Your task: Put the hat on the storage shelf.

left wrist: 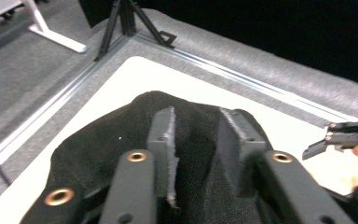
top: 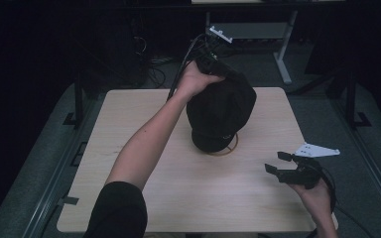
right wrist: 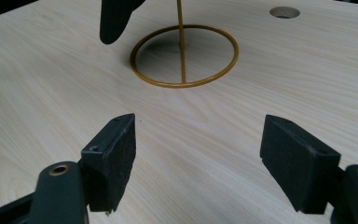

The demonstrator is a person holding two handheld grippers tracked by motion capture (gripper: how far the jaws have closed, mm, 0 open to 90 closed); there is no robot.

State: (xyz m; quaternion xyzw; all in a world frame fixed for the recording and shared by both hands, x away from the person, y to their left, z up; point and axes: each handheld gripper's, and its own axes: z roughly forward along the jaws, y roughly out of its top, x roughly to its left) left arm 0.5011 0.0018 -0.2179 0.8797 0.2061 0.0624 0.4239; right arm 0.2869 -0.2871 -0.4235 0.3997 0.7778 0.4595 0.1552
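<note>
I see the black cap [top: 222, 111] sitting on a brass wire stand [top: 226, 147] near the middle of the table [top: 144, 99]. My left gripper [left wrist: 196, 135] is at the cap's far side; the left gripper view shows its pads parted over the crown fabric, not pinching it. The right gripper view reveals the stand's ring base and upright rod. My right gripper [top: 279, 162] hovers wide apart and empty, near the table's right edge.

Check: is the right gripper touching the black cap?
Apart. The high view shows the right gripper near the table's right edge, bare wood between it and the black cap.
</note>
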